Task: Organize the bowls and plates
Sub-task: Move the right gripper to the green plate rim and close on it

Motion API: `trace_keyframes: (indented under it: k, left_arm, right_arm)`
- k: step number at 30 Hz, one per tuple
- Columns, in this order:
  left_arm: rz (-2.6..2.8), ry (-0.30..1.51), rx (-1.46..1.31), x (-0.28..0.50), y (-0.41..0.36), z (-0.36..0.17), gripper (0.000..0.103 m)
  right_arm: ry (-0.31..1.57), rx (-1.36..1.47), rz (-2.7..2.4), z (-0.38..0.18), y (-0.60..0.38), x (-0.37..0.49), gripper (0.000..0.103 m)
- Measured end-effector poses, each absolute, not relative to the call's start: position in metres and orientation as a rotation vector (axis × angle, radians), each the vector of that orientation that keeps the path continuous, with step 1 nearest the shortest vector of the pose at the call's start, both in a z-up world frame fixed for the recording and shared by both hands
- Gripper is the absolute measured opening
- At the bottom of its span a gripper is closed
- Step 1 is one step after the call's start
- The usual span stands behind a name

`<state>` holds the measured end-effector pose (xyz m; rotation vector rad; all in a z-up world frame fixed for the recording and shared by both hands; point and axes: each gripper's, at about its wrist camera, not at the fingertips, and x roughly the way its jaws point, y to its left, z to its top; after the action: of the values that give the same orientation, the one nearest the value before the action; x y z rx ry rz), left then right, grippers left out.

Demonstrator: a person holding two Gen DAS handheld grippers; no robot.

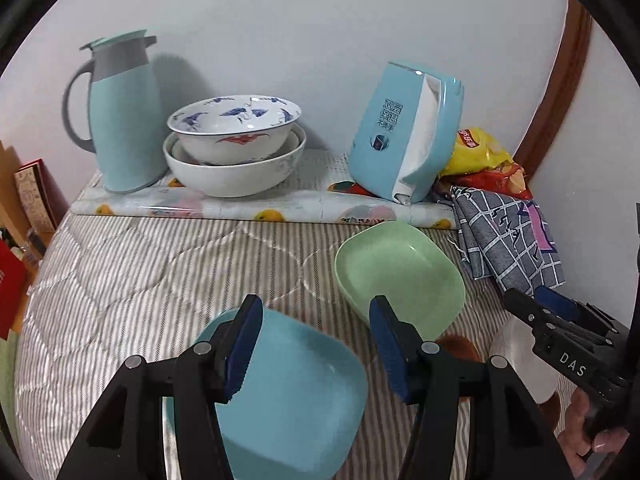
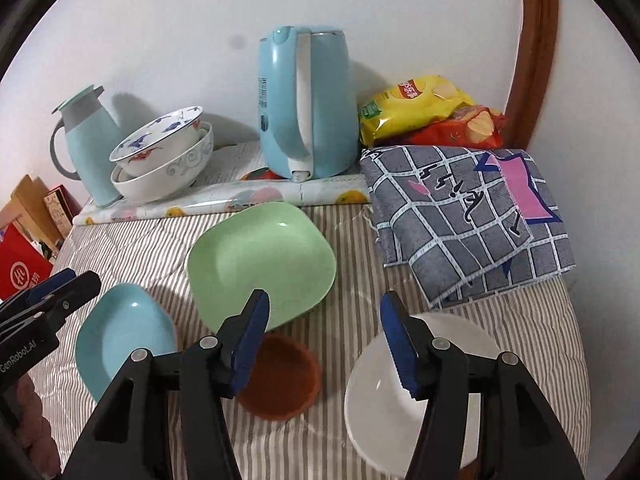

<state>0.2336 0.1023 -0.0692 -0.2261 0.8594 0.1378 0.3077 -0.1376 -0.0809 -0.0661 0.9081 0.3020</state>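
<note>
A blue square plate lies on the striped quilt under my open left gripper; it also shows in the right wrist view. A green square plate lies just beyond it. A small brown bowl and a white plate lie below my open right gripper. Two stacked white bowls, the upper one painted blue and red, stand at the back. Both grippers are empty. The right gripper shows in the left wrist view, and the left gripper in the right wrist view.
A pale blue thermos jug and a blue electric kettle stand on a fruit-patterned board by the wall. Snack bags and a folded grey checked cloth lie at the right. Boxes stand at the left edge.
</note>
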Motion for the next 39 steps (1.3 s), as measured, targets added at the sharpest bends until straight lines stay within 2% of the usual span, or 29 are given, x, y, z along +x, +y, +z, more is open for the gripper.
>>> trace_keyframes:
  k: [11,26,28,30,32,34,36,39]
  left_arm:
    - [0.118,0.909,-0.246,0.278,0.099,-0.097,0.053]
    - [0.087,0.991,-0.285,0.329,0.096,-0.133,0.053]
    - [0.081,1.006,-0.283,0.334,0.095,-0.137,0.047]
    - [0.079,1.019,-0.29,0.338,0.096,-0.141,0.046]
    - [0.077,1.034,-0.286,0.342,0.095,-0.144,0.043]
    - [0.08,1.051,-0.281,0.345,0.094,-0.147,0.034]
    - [0.075,1.069,-0.284,0.349,0.093,-0.152,0.032]
    - [0.071,1.098,-0.276,0.353,0.09,-0.158,0.021]
  right_arm:
    - [0.964,-0.043,0.294,-0.106,-0.139,0.347,0.057]
    - [1.046,-0.031,0.288,-0.139,-0.129,0.383,0.051]
    - [1.054,-0.037,0.284,-0.142,-0.127,0.385,0.049]
    - [1.066,-0.05,0.277,-0.147,-0.124,0.388,0.048]
    - [1.079,-0.068,0.267,-0.151,-0.121,0.39,0.041]
    - [1.097,-0.072,0.263,-0.154,-0.119,0.392,0.034]
    - [1.123,-0.079,0.26,-0.159,-0.117,0.394,0.03]
    - [1.155,-0.087,0.259,-0.165,-0.114,0.397,0.023]
